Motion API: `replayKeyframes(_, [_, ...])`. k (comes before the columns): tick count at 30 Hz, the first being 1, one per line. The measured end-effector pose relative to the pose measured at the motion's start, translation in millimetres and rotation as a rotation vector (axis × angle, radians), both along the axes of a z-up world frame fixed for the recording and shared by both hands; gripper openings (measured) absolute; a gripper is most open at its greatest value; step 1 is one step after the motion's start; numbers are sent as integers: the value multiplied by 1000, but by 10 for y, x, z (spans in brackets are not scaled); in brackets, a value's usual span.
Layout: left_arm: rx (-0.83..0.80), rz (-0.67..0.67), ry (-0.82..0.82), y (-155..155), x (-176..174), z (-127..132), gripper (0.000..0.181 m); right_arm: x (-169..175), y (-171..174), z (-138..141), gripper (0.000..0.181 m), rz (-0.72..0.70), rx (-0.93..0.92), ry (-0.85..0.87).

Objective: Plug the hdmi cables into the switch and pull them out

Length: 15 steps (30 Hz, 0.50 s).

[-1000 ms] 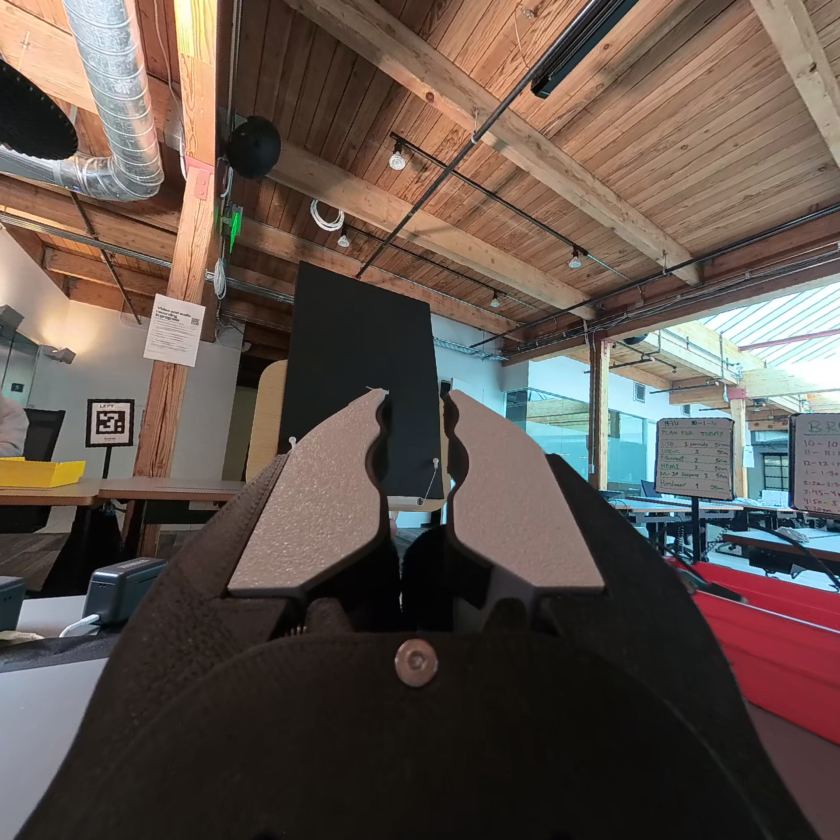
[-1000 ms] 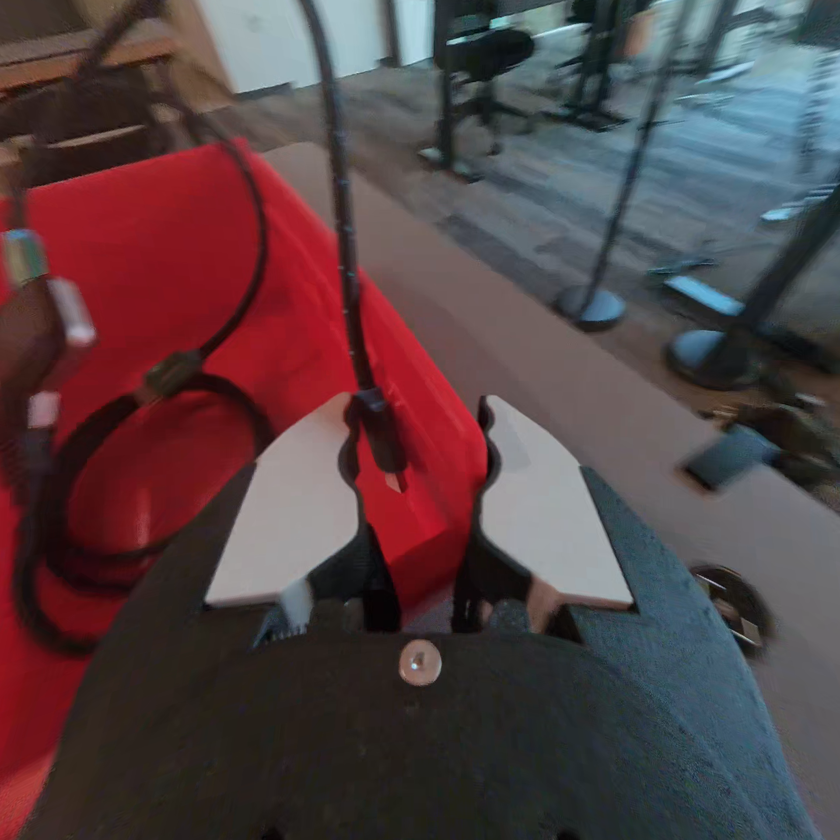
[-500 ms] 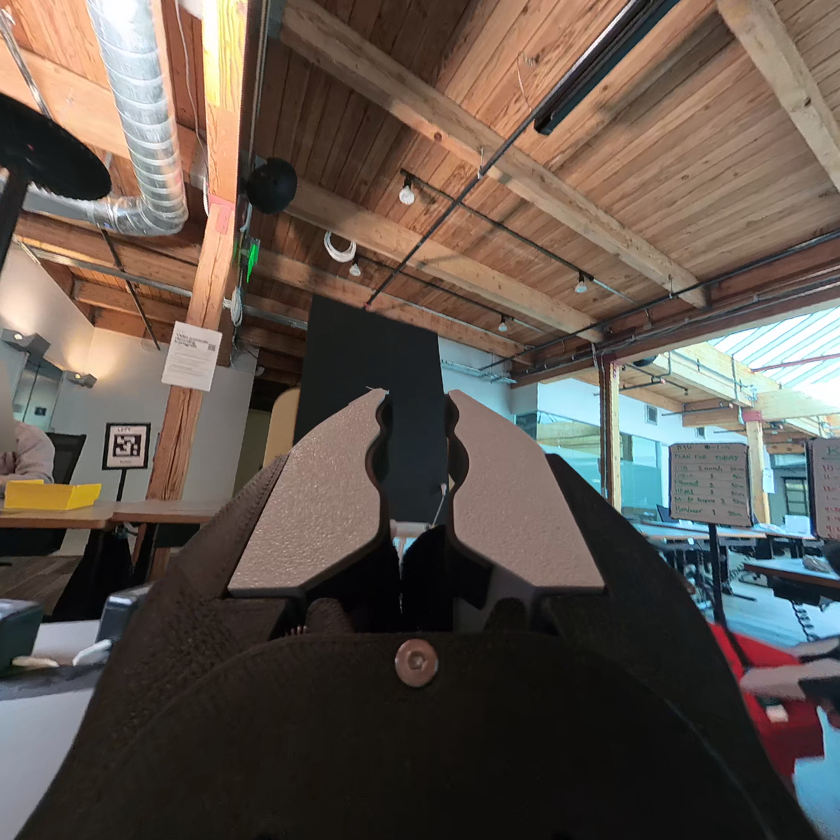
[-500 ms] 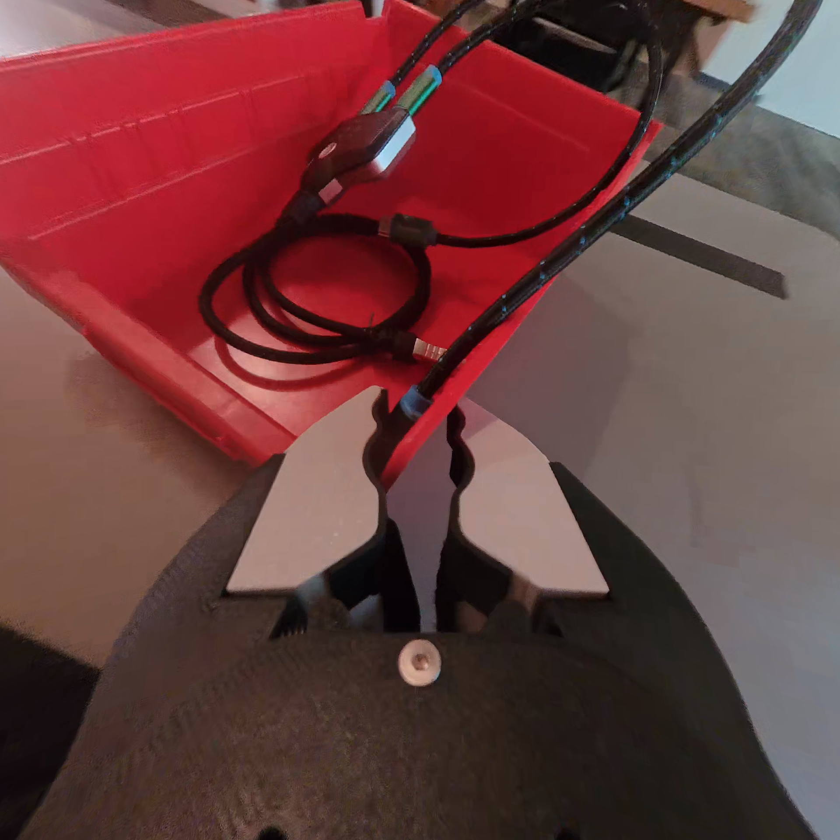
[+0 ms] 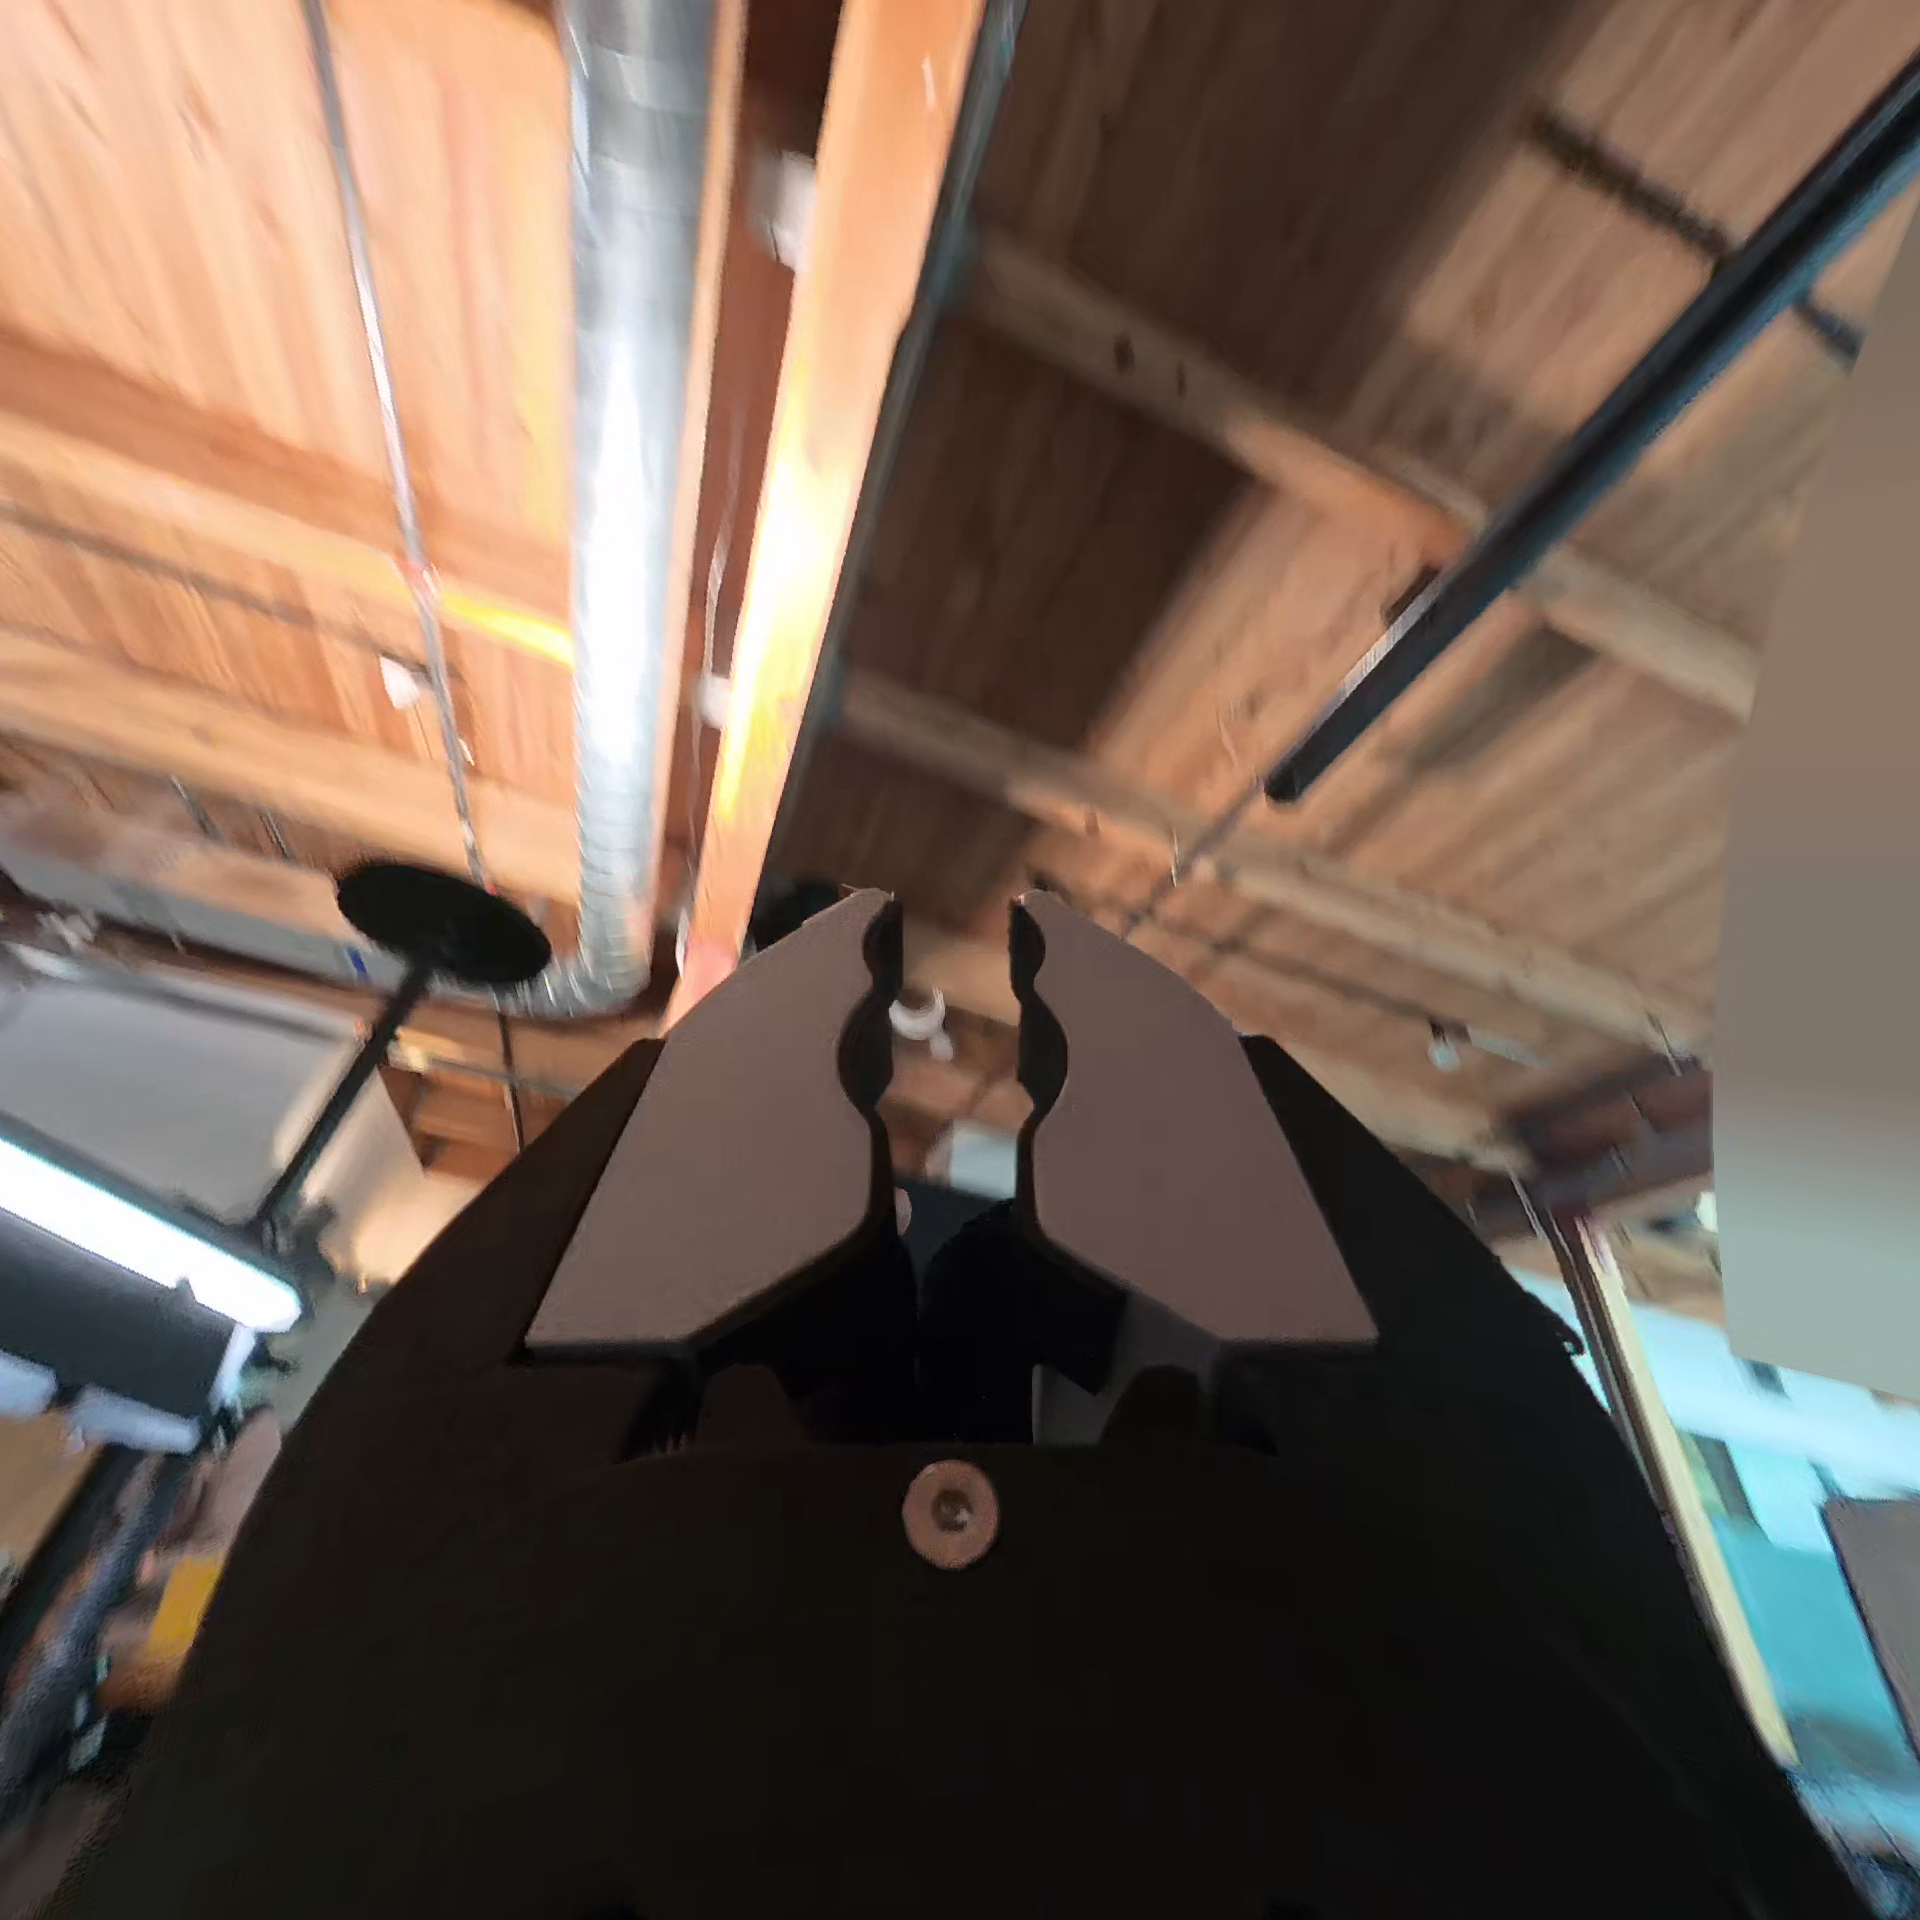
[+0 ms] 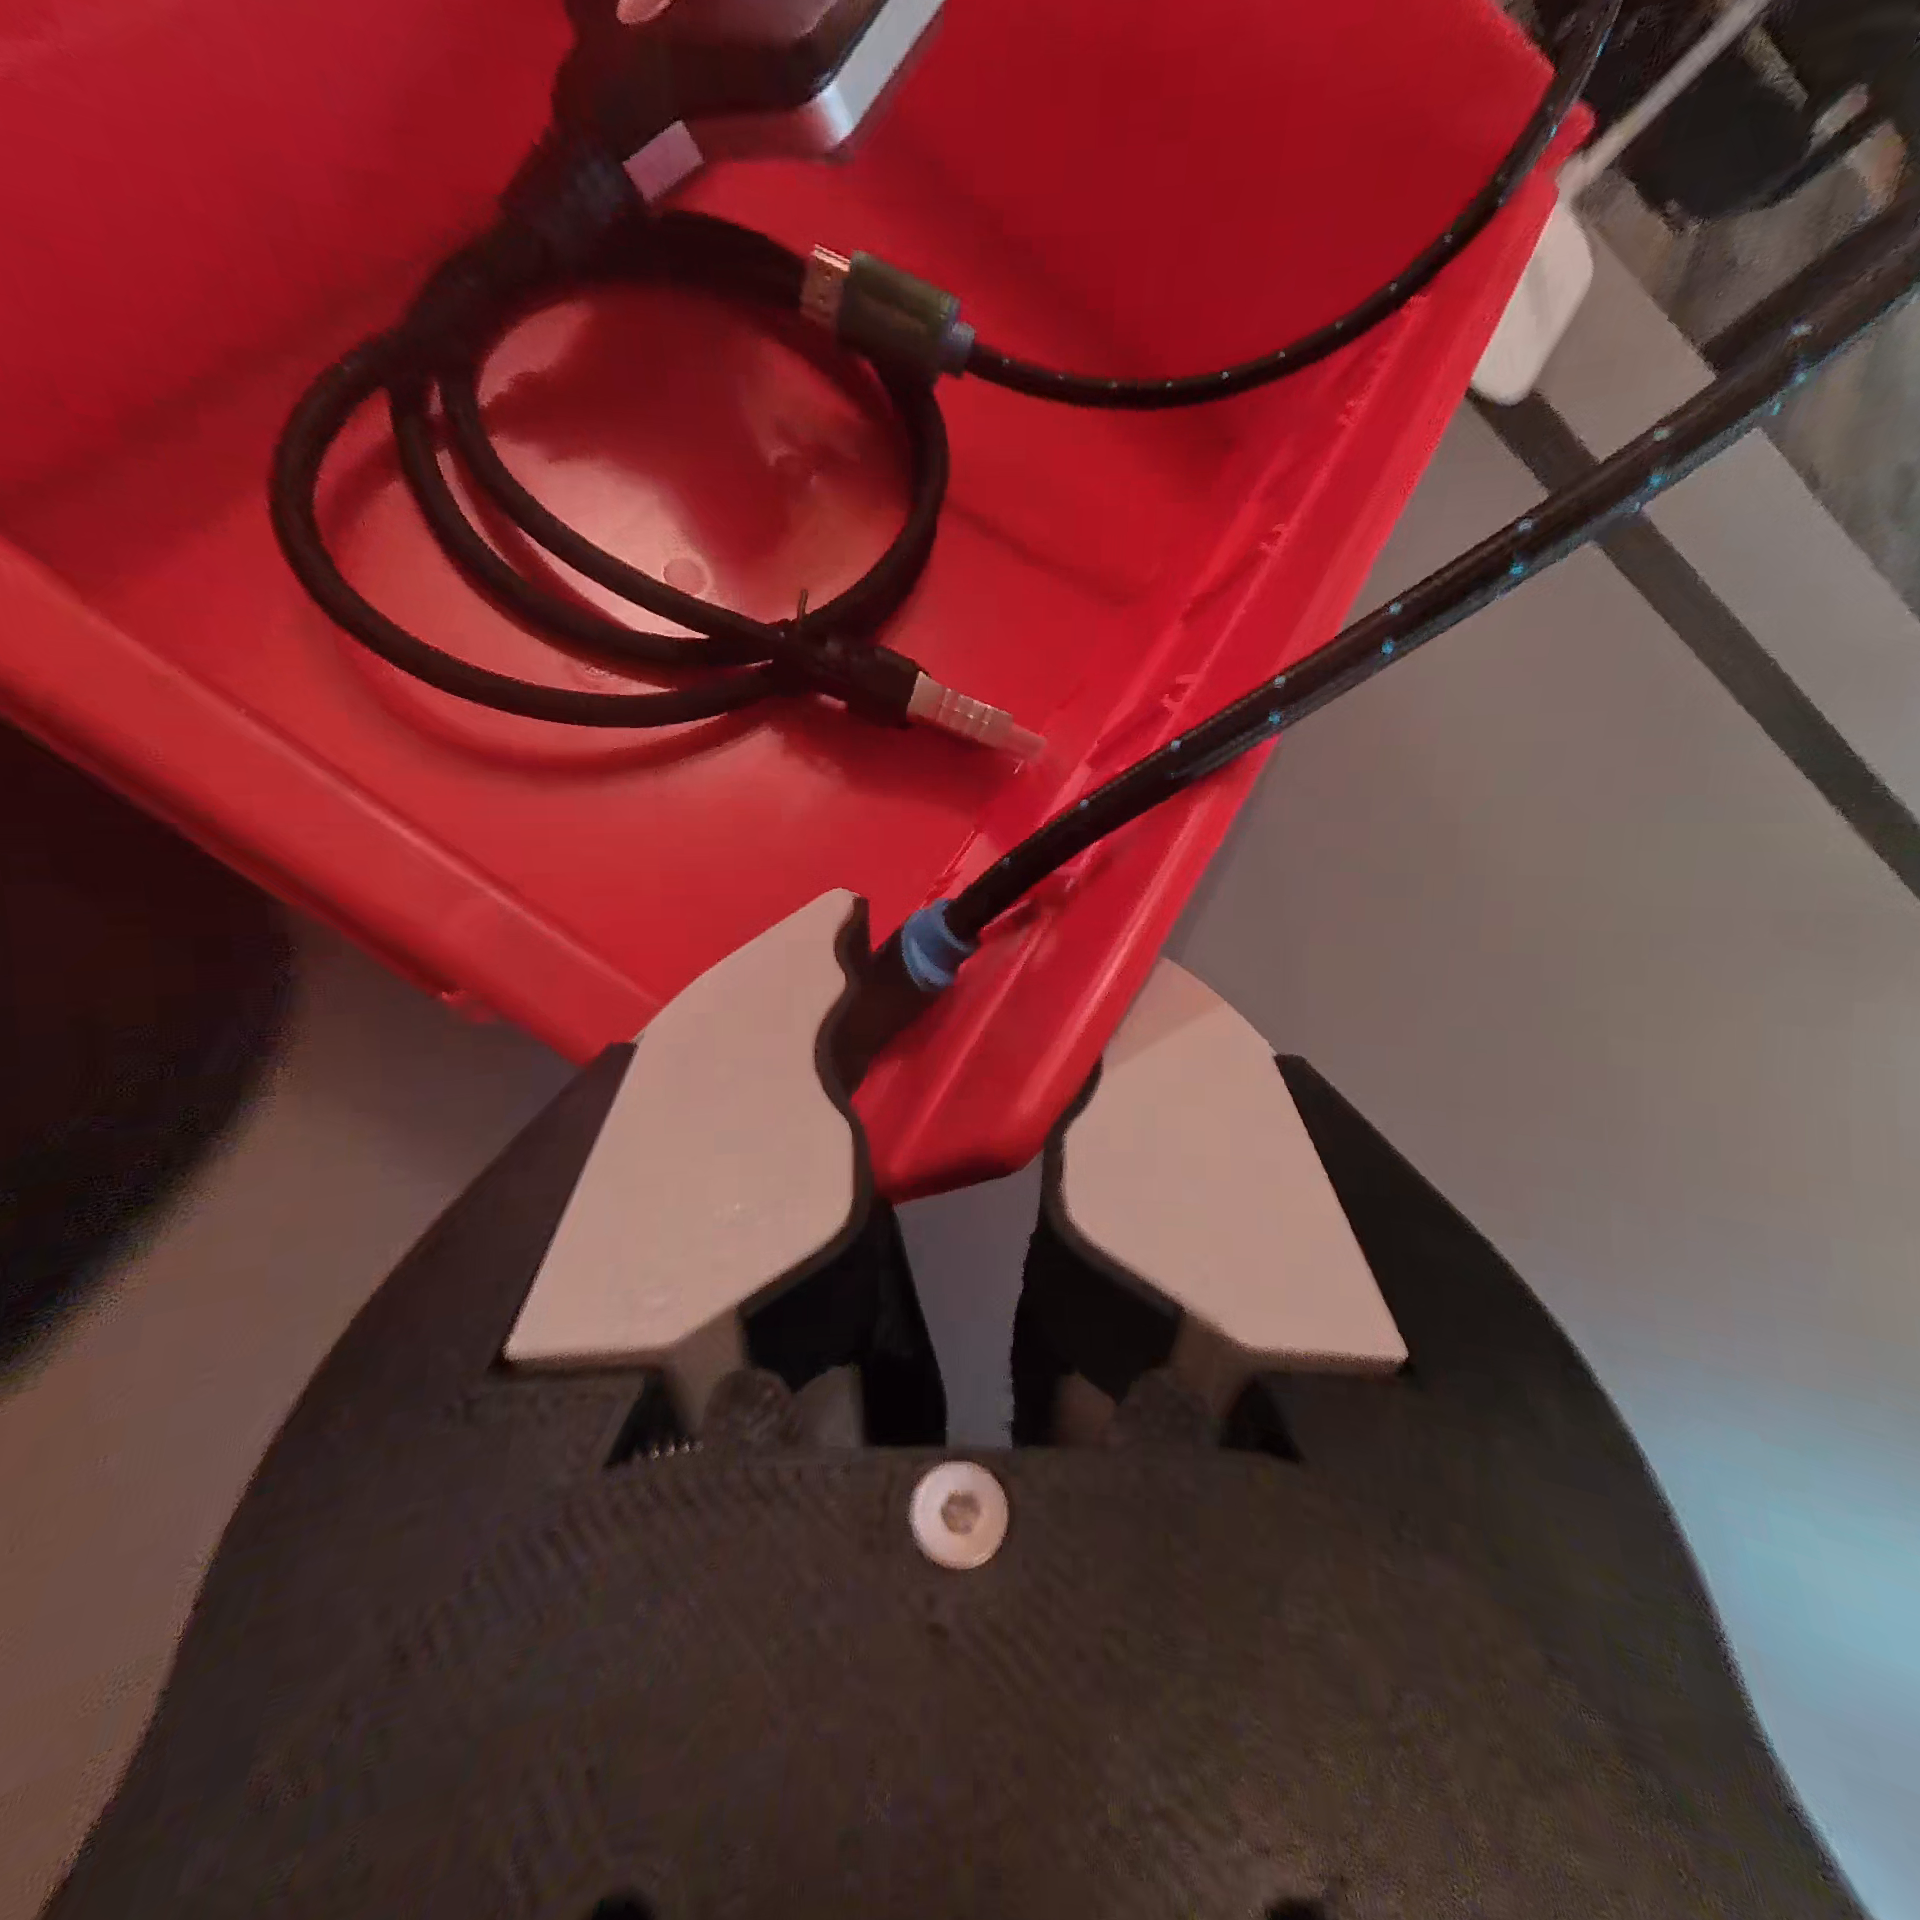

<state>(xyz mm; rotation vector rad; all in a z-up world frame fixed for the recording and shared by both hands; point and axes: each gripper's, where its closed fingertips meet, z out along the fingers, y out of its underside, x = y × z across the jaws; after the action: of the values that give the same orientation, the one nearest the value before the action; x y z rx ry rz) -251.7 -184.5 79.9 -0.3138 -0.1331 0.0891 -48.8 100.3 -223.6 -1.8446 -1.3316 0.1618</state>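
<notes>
Looking down past the right gripper onto a red bin sitting on a grey table. Jaws spread fairly wide there, not clamping anything. Got a black braided hdmi cable with blue flecks coming in from the upper right, crossing over the bin's right wall and ending in a plug with a blue collar. Plug tucked into the notch of the left finger, touching only that one, with the right finger well apart from it. So leaning rather than gripped, as far as can be told.

Inside the bin: a thinner black cable coiled in loops with a silver plug near the right wall. Just above the coil, a second hdmi plug with an olive shell lying loose on the bin floor, unplugged, its cable trailing out over the far right wall. Can only catch the bottom edge of the switch at the very top of the view, dark with a silver side, one cable plugged into its near end. Can't see its other ports.

Left gripper aimed up at a wooden beamed ceiling, whole view smeared with blur. Narrow gap between its jaws, nothing in it. Behind them, a silver duct and a black rail running across the planks
</notes>
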Motion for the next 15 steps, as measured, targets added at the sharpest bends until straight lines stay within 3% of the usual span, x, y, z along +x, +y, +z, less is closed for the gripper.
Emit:
replayKeyframes(4, [49,37,24,-277,42,70,17,-651,-173,-1,38,65,75,57])
replayKeyframes(7, [-25,75,61,-254,67,97,17,-1088,-354,32,38,125,66,235])
replayKeyframes(9, [-181,116,96,-99,45,76,17,-1187,-421,67,41,143,95,284])
replayKeyframes(10, [-293,145,110,8,6,29,17,-1218,-472,122,53,180,123,322])
replayKeyframes(11, [-421,181,123,122,-53,-51,17,-1250,-555,208,80,243,158,373])
replayKeyframes(12, [-558,226,132,230,-138,-167,18,-1255,-619,314,96,285,208,431])
replayKeyframes(15, [-965,415,107,429,-575,-686,27,-1202,-714,664,108,312,357,609])
